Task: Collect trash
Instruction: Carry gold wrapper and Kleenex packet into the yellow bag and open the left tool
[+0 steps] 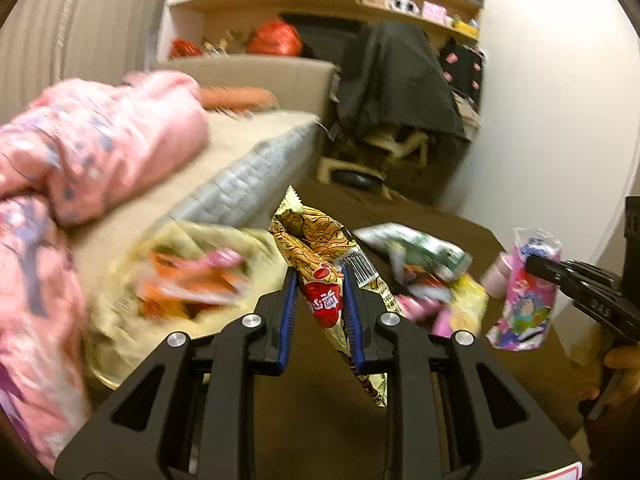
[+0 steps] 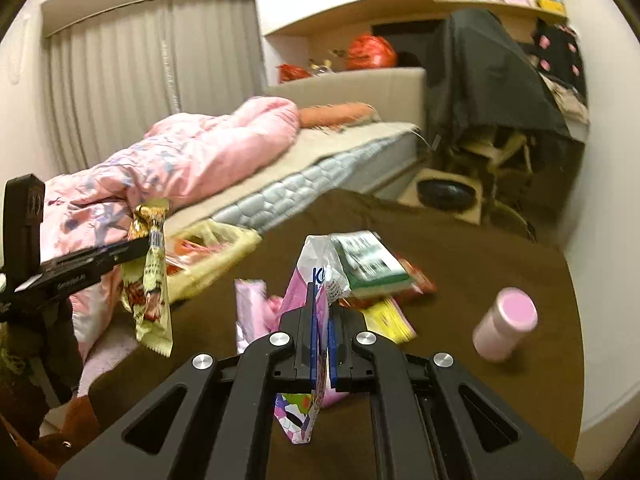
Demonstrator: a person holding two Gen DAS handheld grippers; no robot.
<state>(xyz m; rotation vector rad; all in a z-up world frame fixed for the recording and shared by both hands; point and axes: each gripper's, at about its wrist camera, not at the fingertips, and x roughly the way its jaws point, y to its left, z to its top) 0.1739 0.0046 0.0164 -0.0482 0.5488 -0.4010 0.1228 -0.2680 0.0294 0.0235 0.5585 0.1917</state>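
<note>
My left gripper (image 1: 320, 276) is shut on a yellow-brown snack wrapper (image 1: 320, 256) with a red logo, held above the brown table (image 1: 320, 420). It also shows in the right wrist view (image 2: 150, 276), hanging from the left gripper (image 2: 146, 246). My right gripper (image 2: 320, 292) is shut on a pink and white cartoon wrapper (image 2: 318, 264), lifted off the table; it shows in the left wrist view (image 1: 528, 292) at the right. A yellowish plastic bag (image 1: 180, 276) holding wrappers lies open at the left, by the bed (image 2: 208, 256).
Loose wrappers (image 2: 372, 268) lie piled mid-table, green, yellow and pink. A pink cylindrical container (image 2: 506, 324) stands at the right. A bed with a pink quilt (image 2: 192, 160) borders the left. A dark draped chair (image 2: 492, 80) stands behind.
</note>
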